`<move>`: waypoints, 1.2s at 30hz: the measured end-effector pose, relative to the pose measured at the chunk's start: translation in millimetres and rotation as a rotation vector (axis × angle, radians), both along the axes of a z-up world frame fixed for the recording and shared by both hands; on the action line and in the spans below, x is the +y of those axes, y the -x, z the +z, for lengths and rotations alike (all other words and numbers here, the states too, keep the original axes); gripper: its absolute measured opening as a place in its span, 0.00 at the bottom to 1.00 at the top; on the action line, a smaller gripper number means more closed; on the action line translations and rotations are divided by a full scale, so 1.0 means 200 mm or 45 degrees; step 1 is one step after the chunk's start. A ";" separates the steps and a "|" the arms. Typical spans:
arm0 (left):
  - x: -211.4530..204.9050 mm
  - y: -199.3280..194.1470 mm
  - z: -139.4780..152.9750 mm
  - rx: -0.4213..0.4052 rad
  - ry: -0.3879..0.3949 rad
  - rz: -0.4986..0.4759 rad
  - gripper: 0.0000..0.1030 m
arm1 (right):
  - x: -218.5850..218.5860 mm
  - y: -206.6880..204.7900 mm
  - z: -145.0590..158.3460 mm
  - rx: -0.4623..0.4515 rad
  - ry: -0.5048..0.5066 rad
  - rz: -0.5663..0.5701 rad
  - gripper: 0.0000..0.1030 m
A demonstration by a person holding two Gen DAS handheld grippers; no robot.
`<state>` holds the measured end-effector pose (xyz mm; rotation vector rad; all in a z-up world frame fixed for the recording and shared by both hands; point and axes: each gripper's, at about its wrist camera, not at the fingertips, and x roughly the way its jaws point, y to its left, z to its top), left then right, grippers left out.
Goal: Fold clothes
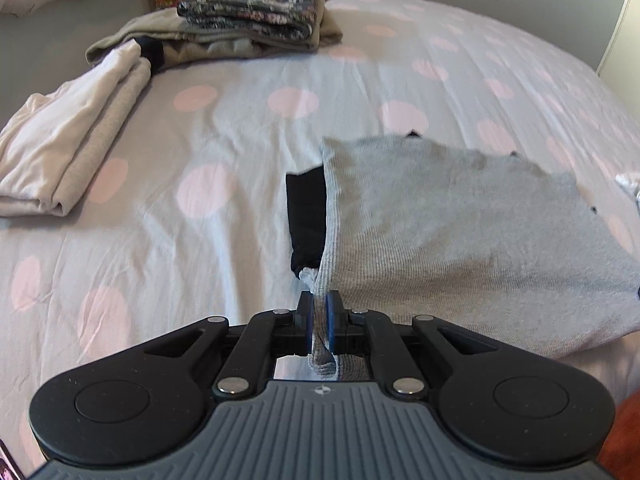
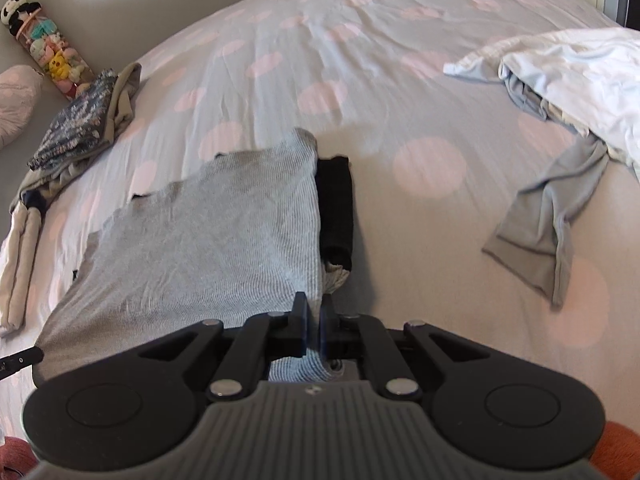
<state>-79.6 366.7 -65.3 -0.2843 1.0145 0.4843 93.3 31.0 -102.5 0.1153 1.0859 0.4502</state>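
A grey ribbed garment [image 1: 460, 236] with black trim lies spread on the dotted bed sheet [image 1: 192, 152]. My left gripper [image 1: 319, 306] is shut on the garment's near left corner, with cloth pinched between the blue pads. In the right wrist view the same grey garment [image 2: 208, 240] stretches off to the left, and my right gripper [image 2: 314, 308] is shut on its near right corner. A black sleeve part [image 2: 336, 208] shows beside the folded edge. The cloth hangs slightly lifted between the two grips.
A folded white and beige stack [image 1: 68, 148] lies at the left. Behind it sits a folded patterned pile [image 1: 248, 12] on beige clothes. A loose grey garment [image 2: 552, 208] and a white heap [image 2: 568, 68] lie at the right. A tube of plush toys [image 2: 44, 48] stands by the headboard.
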 end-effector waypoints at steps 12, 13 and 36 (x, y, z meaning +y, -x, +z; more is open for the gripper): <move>0.00 -0.05 -0.16 0.170 0.046 -0.032 0.07 | 0.13 0.01 -0.13 0.016 0.254 0.115 0.11; 0.00 -0.04 -0.15 0.171 0.042 -0.028 0.07 | 0.12 0.02 -0.12 0.006 0.260 0.111 0.13; 0.16 -0.24 0.06 -0.168 -0.044 -0.056 0.40 | 0.08 -0.08 0.05 -0.156 0.077 0.077 0.59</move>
